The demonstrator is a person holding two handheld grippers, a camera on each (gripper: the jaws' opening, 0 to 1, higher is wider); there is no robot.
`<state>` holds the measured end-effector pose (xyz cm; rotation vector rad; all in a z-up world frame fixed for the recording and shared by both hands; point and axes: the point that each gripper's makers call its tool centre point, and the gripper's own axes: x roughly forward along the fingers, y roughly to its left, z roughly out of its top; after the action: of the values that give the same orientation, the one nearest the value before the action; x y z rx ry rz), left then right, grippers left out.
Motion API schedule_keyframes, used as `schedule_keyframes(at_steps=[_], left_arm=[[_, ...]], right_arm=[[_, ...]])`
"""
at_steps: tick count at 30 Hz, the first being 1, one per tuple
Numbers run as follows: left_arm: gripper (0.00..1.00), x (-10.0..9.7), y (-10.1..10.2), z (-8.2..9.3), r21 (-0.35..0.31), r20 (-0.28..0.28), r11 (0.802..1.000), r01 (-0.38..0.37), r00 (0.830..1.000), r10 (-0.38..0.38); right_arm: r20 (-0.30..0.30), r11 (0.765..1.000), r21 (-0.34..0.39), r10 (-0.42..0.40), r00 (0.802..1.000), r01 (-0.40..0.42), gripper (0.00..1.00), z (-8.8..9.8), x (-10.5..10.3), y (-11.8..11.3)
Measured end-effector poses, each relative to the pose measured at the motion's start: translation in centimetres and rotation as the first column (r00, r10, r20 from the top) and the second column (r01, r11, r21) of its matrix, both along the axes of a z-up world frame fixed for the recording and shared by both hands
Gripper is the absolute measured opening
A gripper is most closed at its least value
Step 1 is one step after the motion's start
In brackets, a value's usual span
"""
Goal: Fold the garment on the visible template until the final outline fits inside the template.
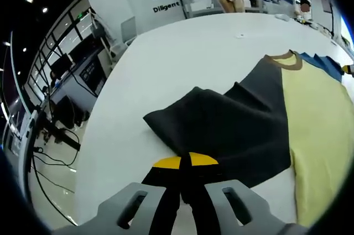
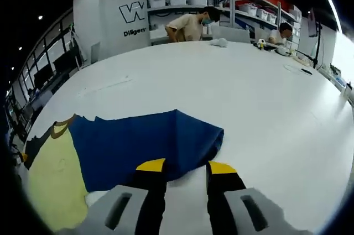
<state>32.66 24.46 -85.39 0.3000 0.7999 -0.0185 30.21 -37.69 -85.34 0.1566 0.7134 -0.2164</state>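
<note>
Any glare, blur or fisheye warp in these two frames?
Left gripper view: strong fisheye bend along the table edge, soft focus on the near tongs, black sleeve evenly lit. Right gripper view: table bright, near washed out at right; blue sleeve sharp, background curved.

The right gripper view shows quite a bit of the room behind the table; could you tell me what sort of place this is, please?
Probably a lab or company workshop: a big white table, shelves of white storage bins along a logo wall, and people working at the far end.
</note>
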Motion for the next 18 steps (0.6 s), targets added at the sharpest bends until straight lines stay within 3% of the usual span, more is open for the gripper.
schedule_keyframes(at_steps=[5, 12, 14, 18], left_arm=[[0.08, 0.0, 0.0, 0.0, 0.001, 0.000, 1.000, 0.003, 1.000, -0.003], [0.08, 0.0, 0.0, 0.0, 0.000, 0.000, 1.000, 0.004, 1.000, -0.004], [0.08, 0.0, 0.0, 0.0, 0.009, 0.000, 1.000, 0.009, 1.000, -0.009], [0.08, 0.0, 0.0, 0.0, 0.017, 0.002, 1.000, 0.011, 1.000, -0.011]], right_arm=[[-0.004, 1.000, -0.020, -0.016, 1.000, 0.016, 0.00, 0.3, 0.1, -0.8], [0.023, 0.995, -0.100, 0.007, 1.000, -0.005, 0.00, 2.5, 0.7, -2.1], [0.020, 0.982, -0.190, 0.019, 1.000, -0.015, 0.00, 3.5, 1.0, -3.7], [0.046, 0.979, -0.203, -0.010, 0.999, 0.020, 0.00, 4.2, 2.1, -5.9]])
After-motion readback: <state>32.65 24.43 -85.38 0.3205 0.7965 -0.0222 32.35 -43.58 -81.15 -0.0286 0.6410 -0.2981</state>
